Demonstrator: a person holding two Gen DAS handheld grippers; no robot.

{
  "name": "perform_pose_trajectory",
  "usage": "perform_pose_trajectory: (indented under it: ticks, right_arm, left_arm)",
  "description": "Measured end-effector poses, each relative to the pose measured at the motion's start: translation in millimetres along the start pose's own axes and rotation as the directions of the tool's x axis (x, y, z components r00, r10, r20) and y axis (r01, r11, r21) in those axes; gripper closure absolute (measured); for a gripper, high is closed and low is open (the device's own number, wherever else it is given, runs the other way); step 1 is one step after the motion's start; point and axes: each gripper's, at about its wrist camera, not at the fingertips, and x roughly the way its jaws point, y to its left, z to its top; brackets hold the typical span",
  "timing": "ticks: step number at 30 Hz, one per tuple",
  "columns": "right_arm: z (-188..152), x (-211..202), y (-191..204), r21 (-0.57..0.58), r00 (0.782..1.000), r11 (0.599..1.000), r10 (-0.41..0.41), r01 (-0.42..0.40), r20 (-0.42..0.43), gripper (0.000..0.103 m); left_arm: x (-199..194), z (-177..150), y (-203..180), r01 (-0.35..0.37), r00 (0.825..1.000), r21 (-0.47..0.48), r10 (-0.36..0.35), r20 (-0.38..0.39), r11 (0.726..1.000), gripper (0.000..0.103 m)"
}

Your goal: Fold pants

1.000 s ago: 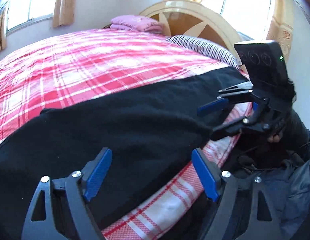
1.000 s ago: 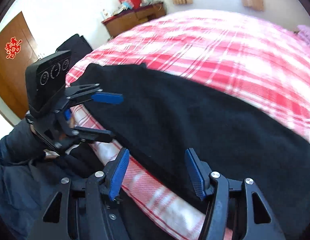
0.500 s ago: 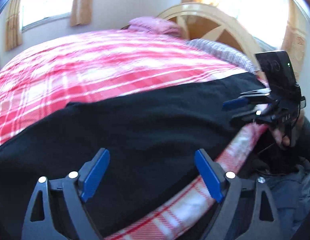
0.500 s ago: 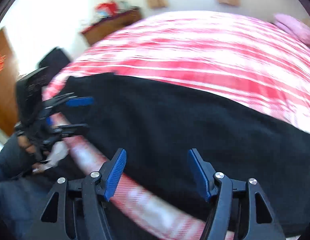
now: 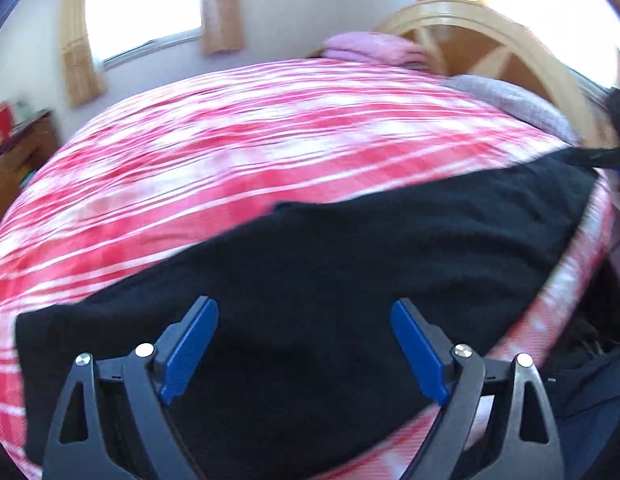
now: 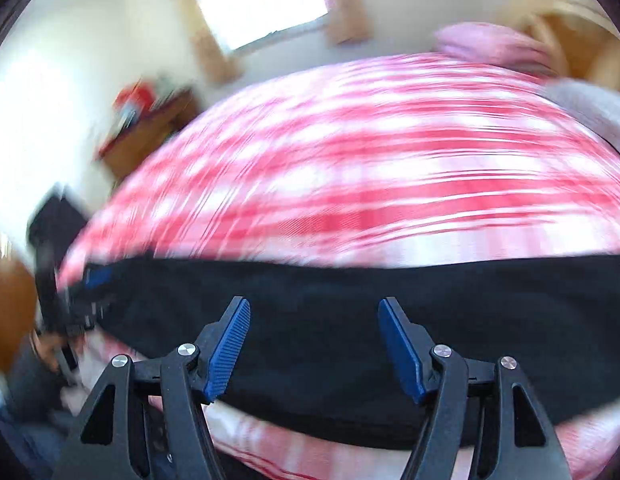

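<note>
Black pants (image 5: pixel 350 280) lie flat along the near edge of the bed, stretched from left to right. My left gripper (image 5: pixel 304 312) hovers over their near part, open, with nothing pinched between its blue pads (image 5: pixel 190 344). The right gripper (image 6: pixel 314 308) also stands open above the pants (image 6: pixel 350 320), nothing between its pads. In the left wrist view the right gripper (image 5: pixel 614 156) shows only as a dark blur at the pants' far right end. In the right wrist view the left gripper (image 6: pixel 90 280) is a blurred shape at the pants' left end.
A red-and-white plaid cover (image 5: pixel 270 152) spreads over the bed beyond the pants. A pink folded cloth (image 5: pixel 370 48) and a striped pillow (image 5: pixel 510 100) lie by the wooden headboard (image 5: pixel 490 20). A wooden cabinet (image 6: pixel 150 128) stands by the wall. A person's dark clothing (image 5: pixel 590 392) is at lower right.
Both views have swung across the bed, and the right one is now strongly blurred and rolled. Each gripper has slid towards the edge of the other's view. Both pairs of jaws stand slightly wider.
</note>
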Motion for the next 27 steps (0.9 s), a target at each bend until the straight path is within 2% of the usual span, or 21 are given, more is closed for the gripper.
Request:
perform_pose_trajectory:
  ticks: [3,5,8,11,13,17,19,22,24,27]
  right_arm:
    - [6.1,-42.6,-60.8,0.198,0.996,0.98,-0.043,0.026,0.084,0.035]
    - [3.4,-72.1,-101.5,0.318,0.988,0.947,-0.096,0.054,0.119,0.035]
    - [-6.8,-102.3,-140.7,0.405,0.976,0.908,-0.172,0.105,0.134,0.035]
    - [-17.1,-120.3,-175.4,0.474,0.965,0.867,-0.234,0.151,0.121,0.037]
    - [-24.3,-123.7,-188.3,0.495,0.967,0.855,-0.233,0.153,0.103,0.044]
    - [-41.8,-108.7,-209.7,0.545,0.983,0.828,-0.182,0.136,0.031,0.048]
    - [-46.3,-104.7,-215.4,0.552,0.983,0.825,-0.177,0.12,0.051,0.053]
    - [-47.0,-107.5,-217.4,0.548,0.985,0.831,-0.16,0.097,0.069,0.054]
    - [-49.0,-103.8,-217.6,0.543,0.989,0.839,-0.107,0.036,0.1,0.056]
    - [-51.7,-99.7,-218.7,0.543,0.987,0.839,-0.09,0.003,0.135,0.057]
  left_arm:
    - [-3.2,-4.5,30.2,-0.072,0.997,-0.068,0.072,0.003,0.995,0.012]
    - [-7.9,-8.7,45.1,-0.113,0.993,-0.095,0.115,0.006,0.989,0.012]
    - [-11.5,-10.9,66.1,-0.165,0.986,-0.148,0.168,0.011,0.975,0.012]
    - [-7.3,-13.8,81.3,-0.174,0.984,-0.206,0.177,-0.004,0.963,0.011]
    - [-1.9,-17.8,86.1,-0.174,0.985,-0.226,0.174,-0.022,0.958,0.011]
    - [7.1,-22.9,84.9,-0.164,0.986,-0.23,0.16,-0.037,0.959,0.007]
    - [8.5,-24.1,80.9,-0.178,0.984,-0.203,0.174,-0.039,0.963,0.004]
    - [8.5,-26.1,76.7,-0.189,0.982,-0.176,0.184,-0.044,0.966,0.001]
    - [8.6,-25.9,76.8,-0.191,0.981,-0.175,0.186,-0.045,0.966,0.001]
    - [8.0,-26.3,76.8,-0.191,0.982,-0.176,0.186,-0.044,0.966,0.001]
